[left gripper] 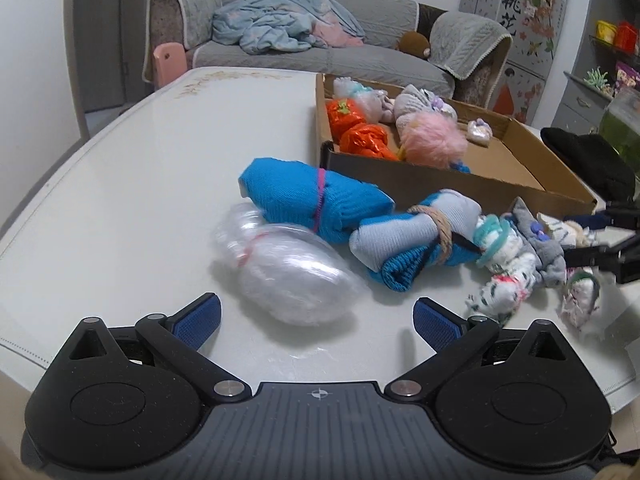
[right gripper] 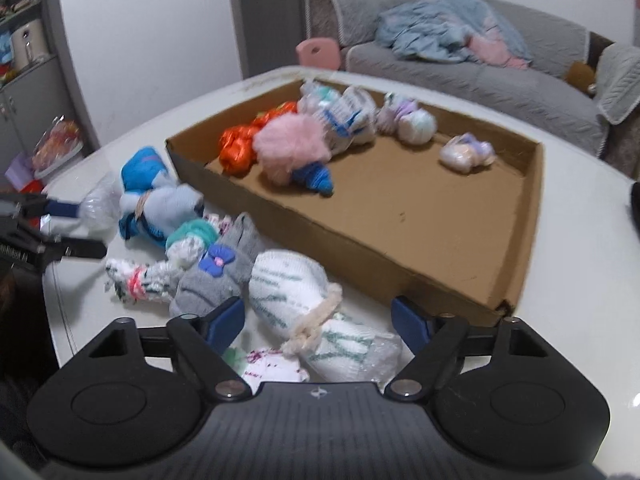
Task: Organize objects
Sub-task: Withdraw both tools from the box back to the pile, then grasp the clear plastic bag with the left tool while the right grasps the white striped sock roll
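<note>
— Where did we have the right gripper (right gripper: 318, 322) just then?

— Low over the white table (right gripper: 580, 280), its blue-padded fingers (right gripper: 224, 320) spread apart. The white sock bundle with green stripes, tied with a cream cord (right gripper: 304, 312), lay between them, nearer the left finger. We could not see either pad pressing on it, so we called it unheld.

— And beyond those fingertips?

— A grey sock roll with a blue bow (right gripper: 216, 276) just past the left finger, then the shallow brown cardboard tray (right gripper: 360, 248) ahead and to the right, holding the orange foil bundles (right gripper: 236, 148) and a fluffy pink pompom (right gripper: 292, 144).

— What of the left gripper (left gripper: 318, 322)?

— Its fingers also stood wide, with nothing between them but bare table. The clear plastic-wrapped bundle (left gripper: 288, 276) lay just ahead of the left finger; behind it was the bright blue knitted roll bound with a pink band (left gripper: 312, 196).

— What did each camera give us alone?

— Only the right view showed the striped bundle between its own fingers; the left view showed that gripper merely as black fingers at the frame's right edge. Only the left view showed the blue roll whole.
</note>
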Available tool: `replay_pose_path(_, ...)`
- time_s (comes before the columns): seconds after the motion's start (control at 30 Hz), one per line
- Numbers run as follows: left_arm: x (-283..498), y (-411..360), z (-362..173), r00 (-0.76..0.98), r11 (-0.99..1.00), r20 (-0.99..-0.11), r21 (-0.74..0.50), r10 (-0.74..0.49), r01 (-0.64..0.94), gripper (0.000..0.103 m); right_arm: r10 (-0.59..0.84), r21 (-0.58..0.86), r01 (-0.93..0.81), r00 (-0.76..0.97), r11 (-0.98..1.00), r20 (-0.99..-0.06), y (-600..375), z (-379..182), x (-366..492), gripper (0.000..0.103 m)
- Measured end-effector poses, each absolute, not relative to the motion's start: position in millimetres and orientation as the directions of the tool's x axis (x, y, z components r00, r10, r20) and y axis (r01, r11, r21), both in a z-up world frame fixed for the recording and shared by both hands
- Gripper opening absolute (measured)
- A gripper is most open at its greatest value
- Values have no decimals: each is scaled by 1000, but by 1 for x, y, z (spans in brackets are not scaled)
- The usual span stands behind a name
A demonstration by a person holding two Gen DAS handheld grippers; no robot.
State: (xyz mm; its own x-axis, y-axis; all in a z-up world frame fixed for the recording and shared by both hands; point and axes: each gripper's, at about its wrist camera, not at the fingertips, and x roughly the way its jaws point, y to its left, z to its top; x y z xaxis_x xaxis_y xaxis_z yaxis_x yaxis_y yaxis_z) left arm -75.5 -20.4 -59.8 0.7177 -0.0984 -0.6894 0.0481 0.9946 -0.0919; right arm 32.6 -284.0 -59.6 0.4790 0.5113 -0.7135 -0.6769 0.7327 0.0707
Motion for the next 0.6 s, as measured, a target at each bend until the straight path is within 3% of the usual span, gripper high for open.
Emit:
replay_pose_path(0.17, -67, -13, -59, 717, 996, -693, -81, -75, 26, 102, 507, 71, -684, 462, 726, -728, -284, -64, 26, 52)
replay_pose_path(0.3, -61, -15, -59, 722, 997, -688, -76, -74, 31, 102, 513, 87, -676, 462, 732, -724, -288, -64, 28, 51)
replay_pose_path(0.5, -62, -17, -59, 726, 996, -683, -87, -77, 24, 102, 523, 74, -699, 456, 711, -721, -281, -66, 30, 60)
replay_pose_path(0.53, -62, -16, -59, 729, 996, -681, -87, -75, 22, 100, 527, 74, -703, 454, 707, -718, -280, -66, 31, 59)
replay_pose_path(0.6, -64, -14, -58, 736, 994, -671, -103, -90, 28, 93, 533, 77, -706, 454, 704, -715, -279, -65, 31, 48)
